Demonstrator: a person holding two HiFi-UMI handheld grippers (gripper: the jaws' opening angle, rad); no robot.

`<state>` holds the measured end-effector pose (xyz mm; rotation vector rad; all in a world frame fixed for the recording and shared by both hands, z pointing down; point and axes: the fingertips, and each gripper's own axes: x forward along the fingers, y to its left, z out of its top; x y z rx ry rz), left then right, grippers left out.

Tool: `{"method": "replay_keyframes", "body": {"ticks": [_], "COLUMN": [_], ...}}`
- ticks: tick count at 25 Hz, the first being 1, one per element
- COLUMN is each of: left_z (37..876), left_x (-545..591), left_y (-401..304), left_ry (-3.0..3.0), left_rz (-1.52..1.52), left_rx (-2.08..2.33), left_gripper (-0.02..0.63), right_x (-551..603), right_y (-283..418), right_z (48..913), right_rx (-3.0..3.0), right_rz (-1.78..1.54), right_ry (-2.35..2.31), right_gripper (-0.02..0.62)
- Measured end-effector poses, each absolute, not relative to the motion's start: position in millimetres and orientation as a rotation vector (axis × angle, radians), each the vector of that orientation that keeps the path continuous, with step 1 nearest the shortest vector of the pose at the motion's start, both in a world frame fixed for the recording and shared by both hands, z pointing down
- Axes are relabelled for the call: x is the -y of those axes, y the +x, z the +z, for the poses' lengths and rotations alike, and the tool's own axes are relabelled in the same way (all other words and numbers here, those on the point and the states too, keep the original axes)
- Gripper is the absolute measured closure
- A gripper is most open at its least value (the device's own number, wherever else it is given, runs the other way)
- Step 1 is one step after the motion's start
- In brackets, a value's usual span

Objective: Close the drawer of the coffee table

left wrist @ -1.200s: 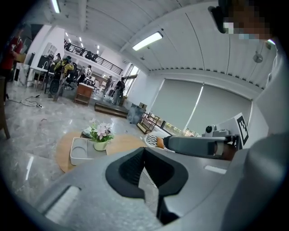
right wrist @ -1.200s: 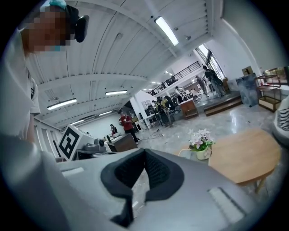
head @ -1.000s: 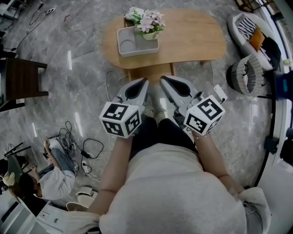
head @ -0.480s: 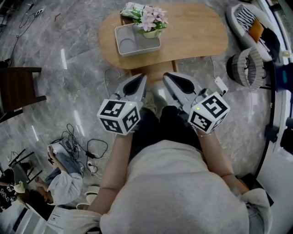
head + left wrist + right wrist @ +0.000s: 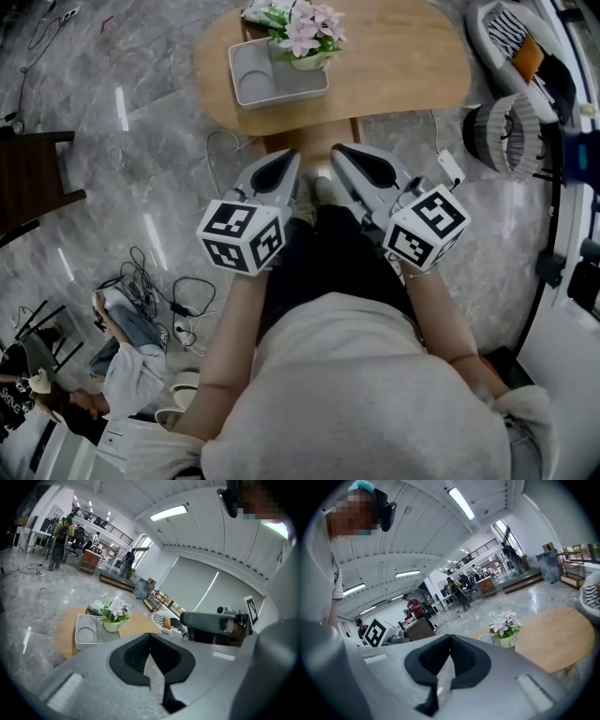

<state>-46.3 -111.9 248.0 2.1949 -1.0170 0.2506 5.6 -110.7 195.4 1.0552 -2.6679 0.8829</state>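
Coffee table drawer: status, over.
Left gripper and right gripper shut, empty, short of the coffee table. No clear view of drawer. Tray, flowers on top only.

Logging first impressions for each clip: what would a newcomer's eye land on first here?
The left tool and right tool, with black-and-white marker cubes, sit side by side mid-frame in the head view, both shut and empty. Beyond them stands the oval wooden coffee table, pink flowers by a grey tray on its left part.

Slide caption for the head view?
Left gripper and right gripper, jaws shut, held short of the coffee table bearing a tray and flowers.
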Motion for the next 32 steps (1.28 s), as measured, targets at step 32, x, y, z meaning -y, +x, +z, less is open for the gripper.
{"method": "replay_keyframes", "body": {"ticks": [32], "left_z": [405], "left_x": [120], "left_y": [-23], "left_ry": [1.906], "left_rz": [0.292], "left_rx": [1.110], "left_gripper": [0.603], "right_x": [164], "right_y": [59], "right_z": [368], "right_rx": [2.503], "right_rz": [1.123], "right_ry": [0.966], "right_gripper": [0.592]}}
